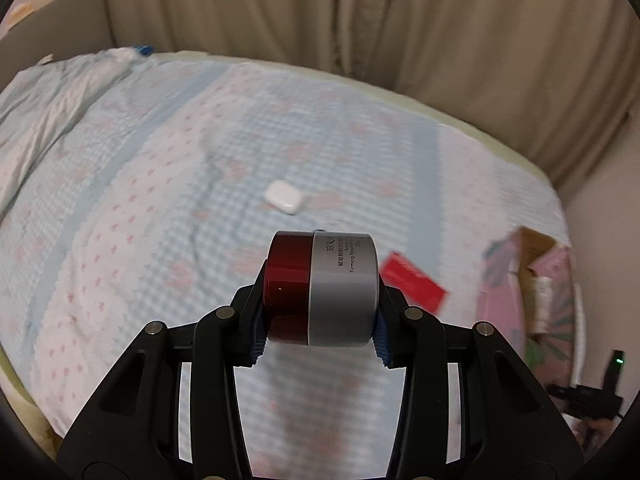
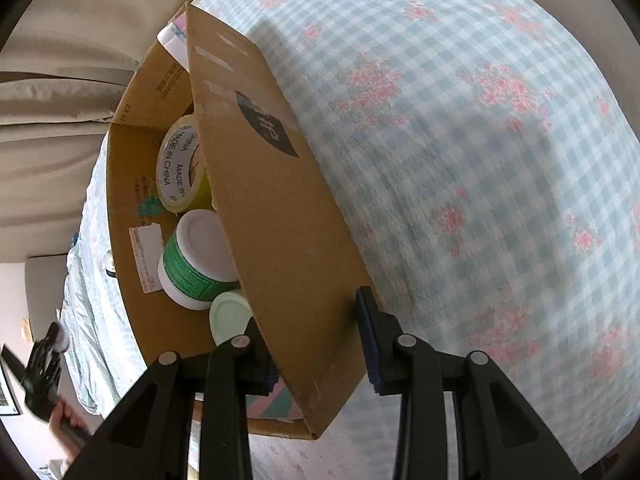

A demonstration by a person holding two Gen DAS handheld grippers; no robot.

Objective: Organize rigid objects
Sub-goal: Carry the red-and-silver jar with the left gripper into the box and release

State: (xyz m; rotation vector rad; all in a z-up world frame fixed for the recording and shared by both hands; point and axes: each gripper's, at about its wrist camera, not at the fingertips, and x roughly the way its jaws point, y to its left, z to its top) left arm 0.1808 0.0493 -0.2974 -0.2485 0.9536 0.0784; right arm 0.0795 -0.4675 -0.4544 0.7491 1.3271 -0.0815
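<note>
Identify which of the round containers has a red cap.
The silver-bodied jar clamped in the left tool. The ones in the cardboard box differ: a green-labelled white tub and a pale green lid.

Left claw (image 1: 320, 330) angled down, jaws clamped on a load. Right claw (image 2: 320, 346) angled steeply down, jaws pinching a panel.

Bed (image 1: 160, 200) mostly open; white case (image 1: 284, 197) and red card (image 1: 414, 280) lie mid-way; cardboard box (image 2: 280, 208) crowded with tape roll (image 2: 176, 164), tubs.
</note>
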